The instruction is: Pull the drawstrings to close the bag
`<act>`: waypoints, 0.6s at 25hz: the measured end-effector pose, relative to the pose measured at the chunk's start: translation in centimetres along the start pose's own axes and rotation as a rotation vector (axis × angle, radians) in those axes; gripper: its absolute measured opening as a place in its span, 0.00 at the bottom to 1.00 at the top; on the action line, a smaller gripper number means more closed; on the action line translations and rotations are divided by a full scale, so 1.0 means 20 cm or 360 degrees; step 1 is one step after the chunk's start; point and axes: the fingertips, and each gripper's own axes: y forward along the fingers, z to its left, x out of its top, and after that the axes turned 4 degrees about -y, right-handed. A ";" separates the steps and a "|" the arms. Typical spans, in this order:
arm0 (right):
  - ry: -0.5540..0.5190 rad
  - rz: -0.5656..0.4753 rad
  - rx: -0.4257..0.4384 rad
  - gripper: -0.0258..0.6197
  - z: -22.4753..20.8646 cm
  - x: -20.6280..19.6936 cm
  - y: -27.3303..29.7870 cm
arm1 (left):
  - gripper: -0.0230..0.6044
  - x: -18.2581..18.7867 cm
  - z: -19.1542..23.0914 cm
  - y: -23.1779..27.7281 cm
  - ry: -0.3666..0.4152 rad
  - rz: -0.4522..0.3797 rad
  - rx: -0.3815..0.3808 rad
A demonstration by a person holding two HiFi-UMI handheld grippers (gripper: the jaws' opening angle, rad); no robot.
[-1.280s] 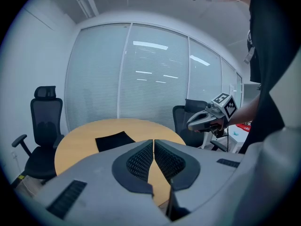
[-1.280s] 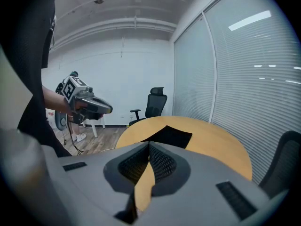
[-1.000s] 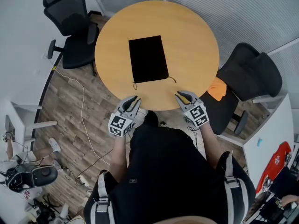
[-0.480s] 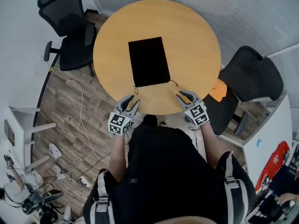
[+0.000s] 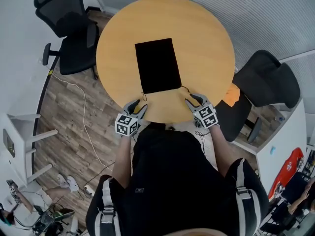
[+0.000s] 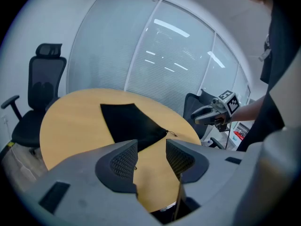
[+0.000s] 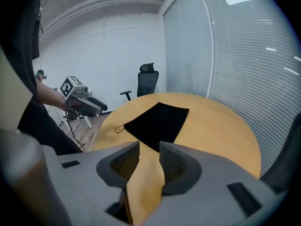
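Left tool (image 5: 138, 105), right tool (image 5: 194, 100) nearer rectangular black bag (image 5: 157, 65); empty jaws opening.

1. A round wooden worktop (image 5: 202, 38) stands in the middle of the room.
2. The floor (image 5: 69, 127) is laid with grey-brown wood planks.
3. One black office chair (image 5: 69, 31) stands at the worktop's far left. A second black chair (image 5: 268, 82) stands at its right, with an orange item (image 5: 231, 95) on the seat.
4. Glass panels with closed blinds (image 5: 275, 14) line the far side, and strip lights (image 6: 171, 28) reflect in them.
5. A plain white wall (image 7: 117, 46) closes off the other side.
6. A white cabinet (image 5: 290, 141) stands at the right.
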 end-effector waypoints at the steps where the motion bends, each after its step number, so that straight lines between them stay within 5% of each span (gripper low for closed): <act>1: 0.0024 0.0016 -0.0004 0.33 -0.01 -0.03 0.03 | 0.30 -0.05 0.03 0.03 -0.0046 0.0037 0.0006; 15: -0.0245 0.0373 -0.0056 0.33 -0.20 -0.36 0.37 | 0.31 -0.34 0.24 0.30 -0.0075 0.0372 0.0065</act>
